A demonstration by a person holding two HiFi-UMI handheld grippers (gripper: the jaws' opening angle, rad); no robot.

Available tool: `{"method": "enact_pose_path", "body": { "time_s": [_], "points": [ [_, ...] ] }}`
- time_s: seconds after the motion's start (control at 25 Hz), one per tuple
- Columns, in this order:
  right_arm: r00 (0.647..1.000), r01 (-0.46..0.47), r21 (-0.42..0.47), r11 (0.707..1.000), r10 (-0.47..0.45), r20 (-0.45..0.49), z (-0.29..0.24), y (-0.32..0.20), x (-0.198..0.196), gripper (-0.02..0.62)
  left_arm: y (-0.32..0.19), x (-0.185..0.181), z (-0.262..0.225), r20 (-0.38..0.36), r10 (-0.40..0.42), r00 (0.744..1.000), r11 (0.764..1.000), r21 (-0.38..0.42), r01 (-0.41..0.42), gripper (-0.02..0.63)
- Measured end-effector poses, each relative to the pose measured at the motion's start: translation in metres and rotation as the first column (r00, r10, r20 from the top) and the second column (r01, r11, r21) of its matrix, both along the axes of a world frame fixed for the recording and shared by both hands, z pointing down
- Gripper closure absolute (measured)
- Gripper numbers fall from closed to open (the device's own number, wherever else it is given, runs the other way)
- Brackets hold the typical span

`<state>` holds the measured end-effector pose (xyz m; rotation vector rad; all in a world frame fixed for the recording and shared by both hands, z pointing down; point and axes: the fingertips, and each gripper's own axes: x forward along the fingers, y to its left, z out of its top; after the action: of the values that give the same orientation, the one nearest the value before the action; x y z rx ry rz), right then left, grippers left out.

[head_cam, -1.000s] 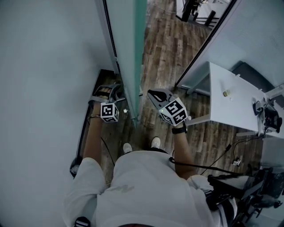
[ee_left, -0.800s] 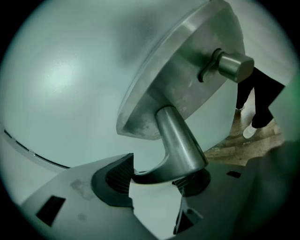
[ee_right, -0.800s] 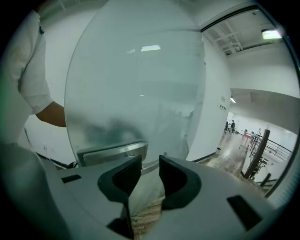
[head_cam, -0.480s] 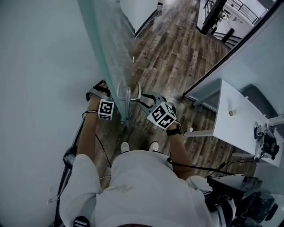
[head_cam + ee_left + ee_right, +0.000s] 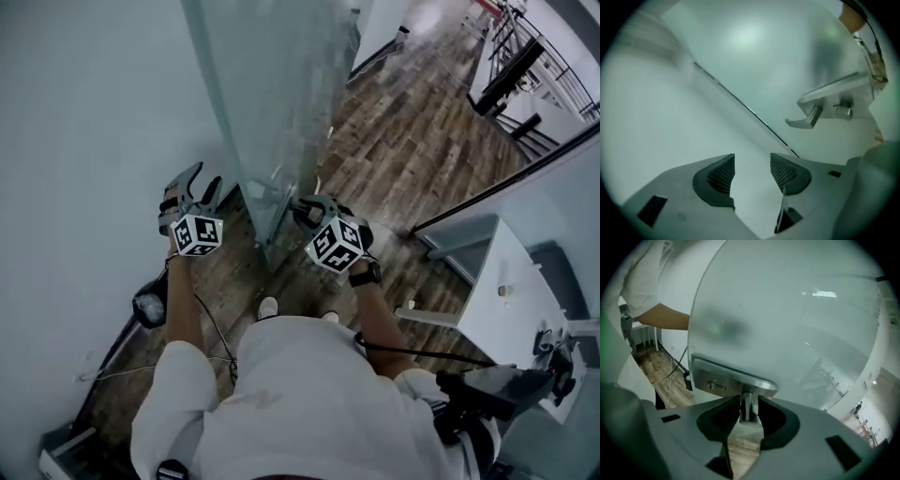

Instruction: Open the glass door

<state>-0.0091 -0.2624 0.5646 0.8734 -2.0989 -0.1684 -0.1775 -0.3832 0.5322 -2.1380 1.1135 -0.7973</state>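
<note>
Door: frosted glass door (image 5: 272, 84), edge-on earlier, now swung, its face showing toward 12 o'clock.
Handle: silver metal lever handle (image 5: 746, 409), stem clamped by right gripper (image 5: 302, 208), angled downward; only its own view shows this.
Other hand: left gripper (image 5: 202, 178) moved off to 9 o'clock, near level, jaws just opening, empty.
Left gripper view: door's other lever at 2 o'clock, untouched.

The frosted glass door (image 5: 272, 94) stands upright and ajar, its free edge toward the person; a metal lock plate (image 5: 722, 380) near that edge carries a lever handle (image 5: 805, 121) on each face.
</note>
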Motion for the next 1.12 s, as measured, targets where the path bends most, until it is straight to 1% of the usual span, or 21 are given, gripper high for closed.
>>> {"method": "enact_pose_path", "body": {
  "time_s": [0.04,0.08,0.12,0.16,0.2,0.28,0.36,0.4,0.48,0.56,0.68,0.84,0.88,0.92,0.96,1.04,1.08,1.12],
  "points": [
    [1.0,0.007,-0.006,1.0,-0.007,-0.023,0.007,-0.009,-0.009,0.477,0.004,-0.016,0.003,-0.081,-0.042,0.996,0.999,-0.026,0.04,0.368],
    [0.999,0.013,-0.008,1.0,-0.013,-0.047,0.013,-0.015,-0.017,0.477,0.011,-0.028,0.004,-0.162,-0.08,0.984,0.996,-0.055,0.072,0.368],
    [0.997,0.018,-0.009,1.0,-0.019,-0.07,0.018,-0.019,-0.023,0.483,0.019,-0.038,0.004,-0.243,-0.116,0.963,0.991,-0.087,0.097,0.368],
    [0.996,0.021,-0.013,1.0,-0.022,-0.084,0.02,-0.022,-0.028,0.485,0.028,-0.046,0.0,-0.321,-0.151,0.935,0.986,-0.12,0.118,0.371],
    [0.996,0.02,-0.025,0.999,-0.022,-0.083,0.019,-0.024,-0.031,0.486,0.038,-0.054,-0.006,-0.394,-0.185,0.9,0.979,-0.151,0.136,0.38],
    [0.998,0.019,-0.049,0.999,-0.022,-0.054,0.015,-0.025,-0.037,0.486,0.057,-0.067,-0.018,-0.515,-0.243,0.822,0.967,-0.195,0.164,0.4],
    [0.999,0.019,-0.045,0.999,-0.02,-0.03,0.009,-0.026,-0.042,0.486,0.073,-0.077,-0.025,-0.599,-0.284,0.749,0.957,-0.225,0.183,0.415],
    [1.0,0.013,-0.036,0.999,-0.014,-0.026,0.006,-0.028,-0.046,0.486,0.08,-0.083,-0.029,-0.626,-0.296,0.722,0.954,-0.232,0.19,0.423],
    [1.0,-0.005,-0.023,1.0,0.004,-0.023,0.002,-0.035,-0.06,0.486,0.089,-0.097,-0.034,-0.657,-0.312,0.686,0.95,-0.24,0.202,0.44],
    [1.0,-0.014,-0.015,1.0,0.014,-0.016,0.004,-0.044,-0.085,0.486,0.093,-0.12,-0.029,-0.674,-0.326,0.663,0.945,-0.25,0.212,0.457],
    [0.999,-0.03,0.021,0.999,0.03,-0.016,0.011,-0.062,-0.119,0.486,0.09,-0.151,-0.004,-0.674,-0.363,0.644,0.931,-0.287,0.224,0.466],
    [0.997,-0.052,0.077,0.996,0.056,-0.049,0.009,-0.091,-0.145,0.486,0.086,-0.173,0.014,-0.692,-0.397,0.603,0.917,-0.328,0.228,0.502],
    [0.997,-0.058,0.08,0.995,0.062,-0.048,0.009,-0.098,-0.151,0.486,0.086,-0.177,0.017,-0.694,-0.402,0.597,0.915,-0.333,0.229,0.508],
    [0.997,-0.064,0.081,0.995,0.068,-0.045,0.009,-0.104,-0.157,0.486,0.088,-0.18,0.02,-0.691,-0.406,0.598,0.913,-0.337,0.231,0.509],
    [0.997,-0.07,0.082,0.994,0.073,-0.04,0.01,-0.109,-0.163,0.486,0.09,-0.182,0.025,-0.683,-0.409,0.605,0.911,-0.34,0.233,0.512],
    [0.996,-0.078,0.092,0.993,0.081,-0.034,0.013,-0.12,-0.178,0.486,0.094,-0.188,0.036,-0.658,-0.417,0.626,0.907,-0.343,0.243,0.523],
    [0.996,-0.078,0.109,0.991,0.083,-0.038,0.014,-0.127,-0.186,0.486,0.093,-0.192,0.043,-0.649,-0.426,0.63,0.903,-0.349,0.252,0.525],
    [0.995,-0.076,0.136,0.988,0.083,-0.049,0.014,-0.135,-0.193,0.486,0.091,-0.195,0.05,-0.646,-0.438,0.625,0.897,-0.357,0.26,0.526]
  ]
}}
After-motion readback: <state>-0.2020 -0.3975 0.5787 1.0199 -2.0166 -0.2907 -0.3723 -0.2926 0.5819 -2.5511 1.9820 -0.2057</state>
